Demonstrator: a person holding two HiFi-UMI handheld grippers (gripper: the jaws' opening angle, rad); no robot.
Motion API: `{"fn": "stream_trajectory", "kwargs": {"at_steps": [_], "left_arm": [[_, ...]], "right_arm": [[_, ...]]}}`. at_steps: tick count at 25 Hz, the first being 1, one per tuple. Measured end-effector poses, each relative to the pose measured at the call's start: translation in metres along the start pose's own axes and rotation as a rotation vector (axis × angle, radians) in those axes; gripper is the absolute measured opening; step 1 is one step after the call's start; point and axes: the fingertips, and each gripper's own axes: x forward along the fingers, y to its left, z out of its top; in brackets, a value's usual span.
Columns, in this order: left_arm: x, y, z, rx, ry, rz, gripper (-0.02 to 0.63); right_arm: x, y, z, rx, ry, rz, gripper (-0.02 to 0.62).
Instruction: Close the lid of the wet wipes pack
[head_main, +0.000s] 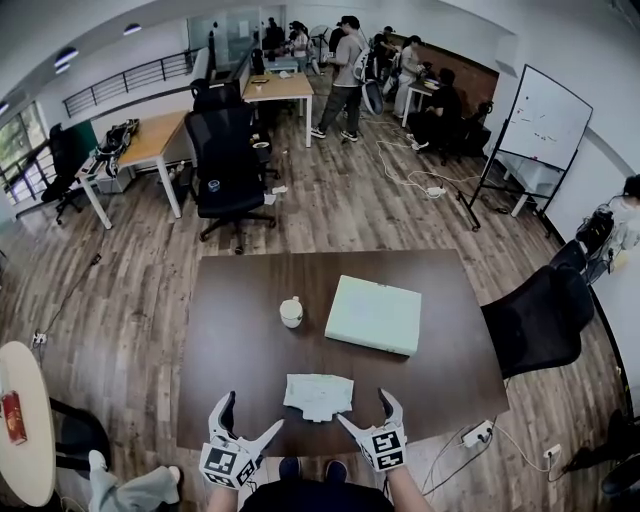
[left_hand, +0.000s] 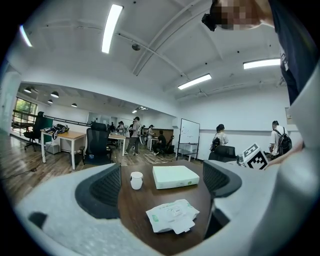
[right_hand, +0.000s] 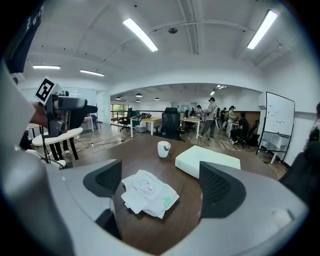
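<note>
Low in the head view, the left gripper (head_main: 253, 411) and right gripper (head_main: 363, 407) have pale grey shells; dark ribbed pads (left_hand: 102, 192); each bears a cube (head_main: 228, 462) of black-and-white square markers; the person wears a dark top (head_main: 310, 497).

- The print on the wipes pack (head_main: 318, 395) is too small to read in any view.
- The round white table (head_main: 35, 440) is cut off by the head view's left edge, and the red thing (head_main: 13, 417) on it is too small to tell.
- The writing on the whiteboard (head_main: 545, 118) is too small to read.
- The person's forearms (head_main: 407, 490), behind the left gripper (head_main: 252, 413) and right gripper (head_main: 362, 407), run off the head view's bottom edge.
</note>
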Motion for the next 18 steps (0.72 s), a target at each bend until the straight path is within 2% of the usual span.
{"fn": "stream_trajectory", "kwargs": {"at_steps": [4,8,12,18], "left_arm": [[-0.003,-0.001,-0.004,-0.011,-0.004,0.011,0.502],[-0.004,-0.002,-0.004,-0.015,-0.011,0.015,0.502],[-0.009,0.002,-0.004,-0.011,-0.009,0.028,0.502],[-0.008,0.0,-0.001,-0.017,-0.007,0.028,0.502]], "right_arm": [[0.006,0.004,-0.023,-0.019,0.053,0.01,0.497],[0.015,-0.001,-0.054,0.018,0.11,0.013,0.497],[0.031,0.005,-0.089,-0.035,0.19,0.025,0.499],[0.048,0.012,-0.117,-0.105,0.27,0.048,0.502]]}}
